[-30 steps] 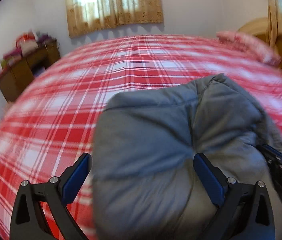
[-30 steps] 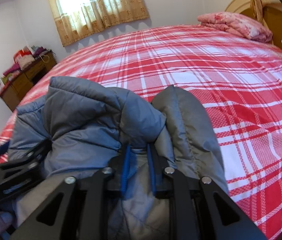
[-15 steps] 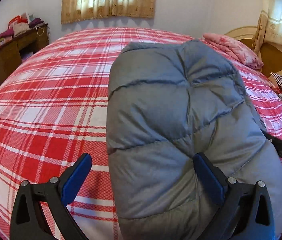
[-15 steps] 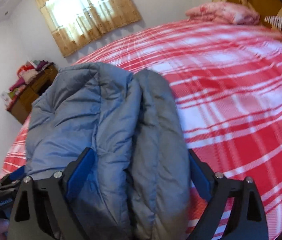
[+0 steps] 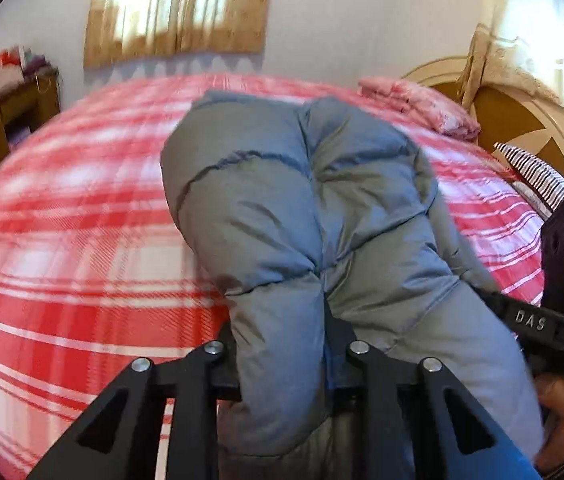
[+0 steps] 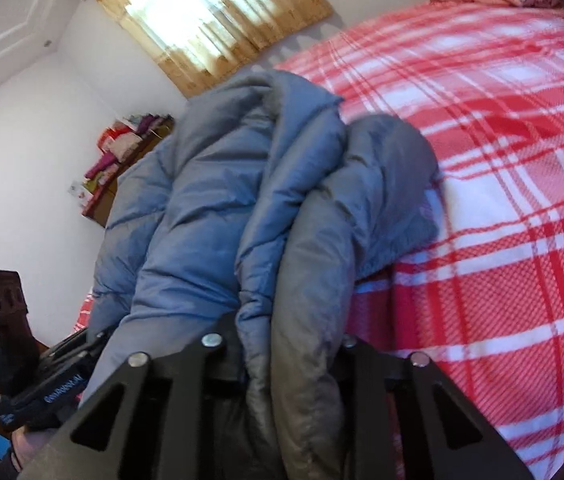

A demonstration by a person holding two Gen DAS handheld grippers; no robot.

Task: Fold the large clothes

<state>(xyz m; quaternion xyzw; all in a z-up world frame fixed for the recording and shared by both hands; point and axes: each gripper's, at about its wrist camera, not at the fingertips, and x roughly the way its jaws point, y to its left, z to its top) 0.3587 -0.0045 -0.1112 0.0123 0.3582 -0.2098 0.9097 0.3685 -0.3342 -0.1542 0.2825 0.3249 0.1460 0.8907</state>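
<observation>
Grey-blue puffy jacket [image 5: 305, 216] is bunched in both just-closed jaws, left gripper [image 5: 285, 364] and right gripper [image 6: 282, 344]; slick padding could slip free over the bed [image 5: 62, 240].

left wrist: close, angled down | right wrist: same | shared: jacket [image 5: 305, 216], bed [image 6: 501, 240]

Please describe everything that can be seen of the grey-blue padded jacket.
The padded jacket is grey-blue, puffy and quilted, with stitched seams between soft panels; the cloth looks like smooth, thin synthetic. It is bunched into thick folds, not laid flat. The left gripper and the right gripper have each just closed on a fold, and fabric bulges between their jaws. The bundle rises over the red and white checked bed cover; whether its lower part rests on the cover cannot be told. A darker grey layer shows in the right wrist view.
</observation>
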